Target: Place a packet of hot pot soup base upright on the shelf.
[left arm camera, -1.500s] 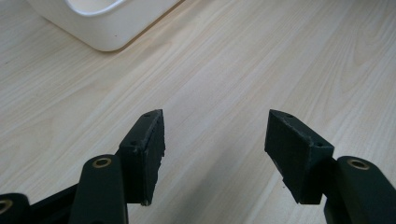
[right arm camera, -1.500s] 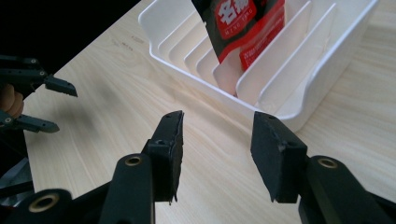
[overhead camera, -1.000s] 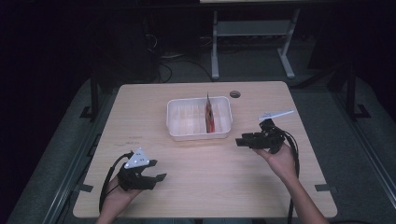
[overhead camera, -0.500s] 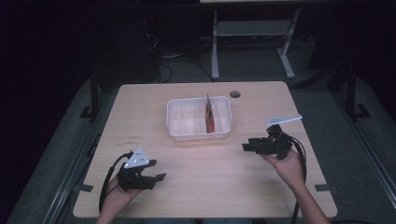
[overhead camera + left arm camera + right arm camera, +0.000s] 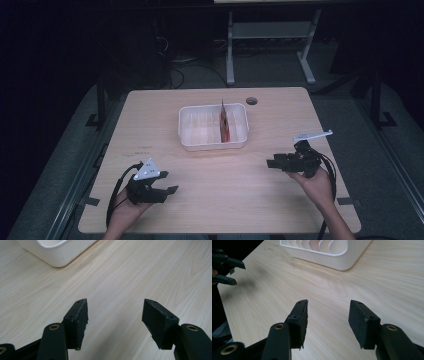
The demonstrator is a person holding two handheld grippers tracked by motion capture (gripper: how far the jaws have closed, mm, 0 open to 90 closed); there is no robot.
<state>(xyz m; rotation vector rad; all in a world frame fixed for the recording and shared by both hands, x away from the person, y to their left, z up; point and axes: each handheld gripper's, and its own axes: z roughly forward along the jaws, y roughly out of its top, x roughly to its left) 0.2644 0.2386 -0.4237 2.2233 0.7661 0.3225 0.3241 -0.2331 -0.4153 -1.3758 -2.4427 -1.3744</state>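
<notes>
A white slotted rack (image 5: 213,127) sits at the middle of the wooden table (image 5: 215,200), with a thin red plate (image 5: 224,122) standing upright in one of its right-hand slots. My left gripper (image 5: 169,182) rests low at the table's front left, open, with bare wood between its jaws (image 5: 115,315). My right gripper (image 5: 272,163) is held at the front right, jaws pointing left, open and empty (image 5: 328,315). In the right gripper view the rack's corner (image 5: 332,255) lies ahead and the left gripper (image 5: 227,270) shows at far left. A rack corner (image 5: 57,252) also appears in the left gripper view.
A round cable hole (image 5: 251,100) lies near the table's back edge, right of centre. A white metal frame (image 5: 270,35) stands on the floor behind the table. Bare wood stretches between the grippers and in front of the rack.
My right gripper has drawn back from beside the rack toward the table's front right and lowered. The left gripper has not moved.
</notes>
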